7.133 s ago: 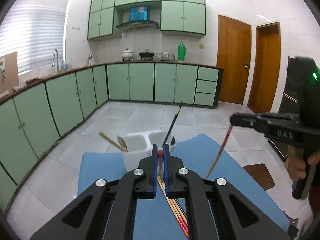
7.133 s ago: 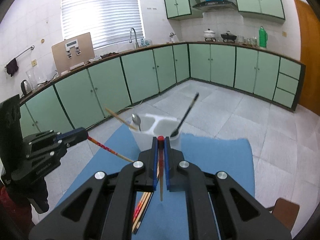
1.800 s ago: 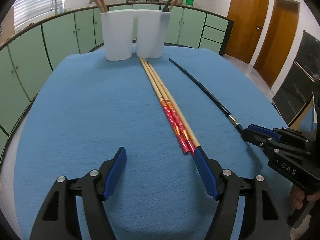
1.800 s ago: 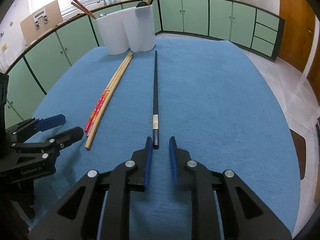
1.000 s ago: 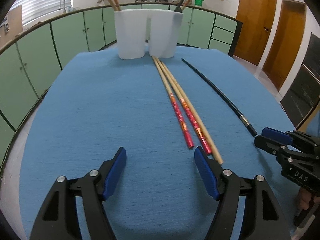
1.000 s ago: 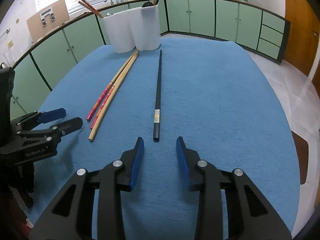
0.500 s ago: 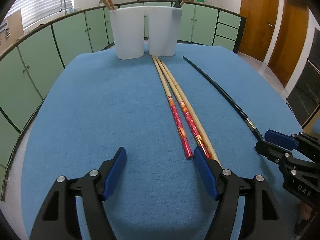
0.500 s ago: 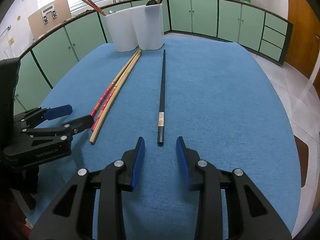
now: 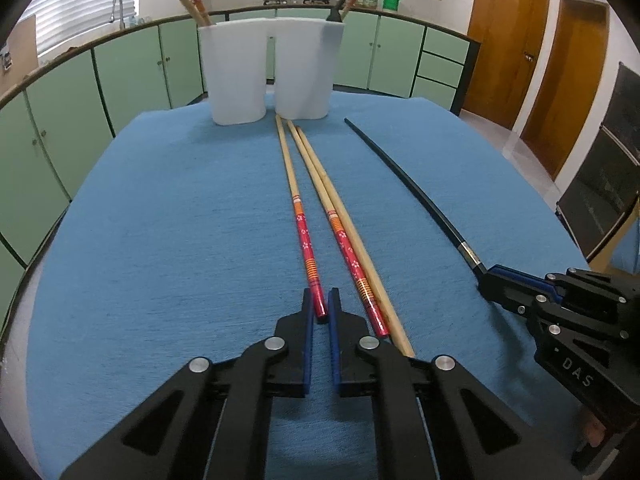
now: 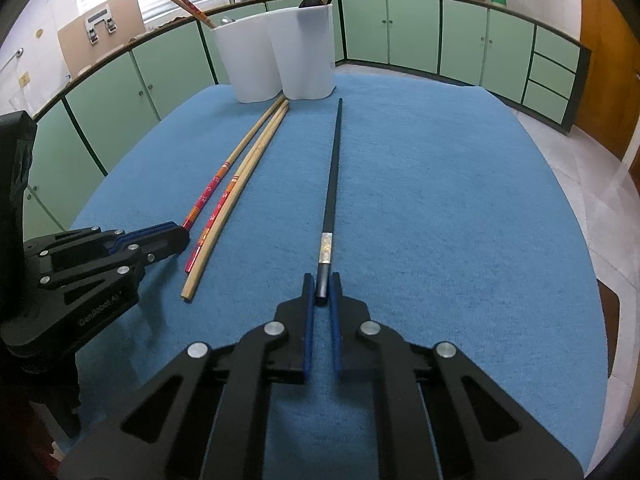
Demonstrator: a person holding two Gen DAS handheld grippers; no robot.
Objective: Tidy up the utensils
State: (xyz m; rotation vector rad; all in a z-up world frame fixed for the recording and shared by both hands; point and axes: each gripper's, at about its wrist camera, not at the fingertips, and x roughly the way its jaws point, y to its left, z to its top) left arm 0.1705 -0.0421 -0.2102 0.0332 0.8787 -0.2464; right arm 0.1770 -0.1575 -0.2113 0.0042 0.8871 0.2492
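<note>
Two chopstick ends (image 9: 319,307) (image 10: 321,290) between nearly closed jaws.

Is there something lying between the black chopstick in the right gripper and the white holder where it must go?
Nothing visible. The black chopstick lies on bare blue cloth that runs up to the holder. The three wooden chopsticks lie apart, to its left. The right gripper is shut on its near end.

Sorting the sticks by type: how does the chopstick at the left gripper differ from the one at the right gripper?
The red-patterned chopstick is pale wood with a red floral end; the black chopstick is dark with a silver band. Both lie flat on the blue cloth, near ends pinched by the left gripper and right gripper.
</note>
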